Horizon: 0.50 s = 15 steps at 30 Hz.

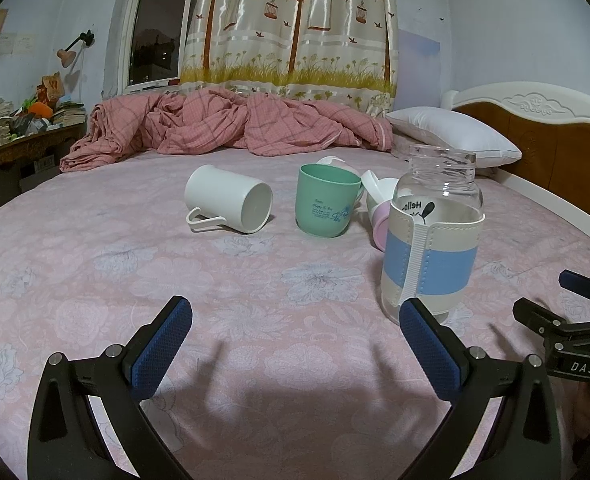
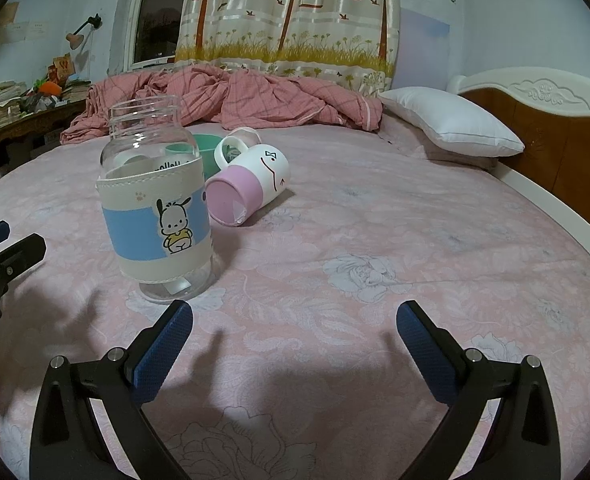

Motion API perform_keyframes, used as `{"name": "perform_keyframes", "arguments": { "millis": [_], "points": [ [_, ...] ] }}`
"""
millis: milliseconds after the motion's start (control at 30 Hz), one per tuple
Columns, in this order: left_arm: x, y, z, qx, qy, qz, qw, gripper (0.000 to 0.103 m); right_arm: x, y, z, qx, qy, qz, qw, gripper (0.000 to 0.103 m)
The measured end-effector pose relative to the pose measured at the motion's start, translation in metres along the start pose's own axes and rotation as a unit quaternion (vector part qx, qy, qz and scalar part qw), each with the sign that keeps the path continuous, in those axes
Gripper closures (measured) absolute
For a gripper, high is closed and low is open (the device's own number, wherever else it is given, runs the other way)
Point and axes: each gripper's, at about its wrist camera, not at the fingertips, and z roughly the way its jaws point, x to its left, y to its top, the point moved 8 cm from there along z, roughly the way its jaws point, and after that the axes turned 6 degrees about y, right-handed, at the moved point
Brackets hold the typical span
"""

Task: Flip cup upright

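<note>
1. So, both grippers are hovering low over the bed and neither one is carrying anything. Left gripper jaws are sitting wide apart, right gripper jaws too.
2. Progress-wise I'm guessing it's partway. The bottle is standing upright, mouth up, no lid. The green cup is standing upright too.
3. What's left: the white cup is lying on its side well left of the green one, base facing the left camera, handle resting on the sheet.
4. Same for the pink mug, lying on its side just right of the bottle in the right view, pink base pointing at the camera and handle sticking up behind.
5. Contents: the bottle is looking empty, clear glass right through, only a sleeve with a cartoon dog around it. Can't see into the green cup from this angle. The tipped ones are showing their bases, so no idea what's inside.
6. My bet is the pink mug is sitting nearer the right gripper and the white cup is suiting the left.
</note>
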Motion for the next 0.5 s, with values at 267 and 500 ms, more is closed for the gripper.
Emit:
{"name": "perform_keyframes", "arguments": {
  "millis": [267,500],
  "points": [
    [0.0001,0.0003,-0.0006,0.0,0.0,-0.001,1.0,0.0,0.0001,0.0001,0.0,0.001,0.0,0.0,1.0,0.0],
    [-0.0005,-0.0001,-0.0002,0.0,0.0,0.0,1.0,0.0,0.0006,-0.0002,0.0003,0.001,0.0,0.0,1.0,0.0]
  ]
}}
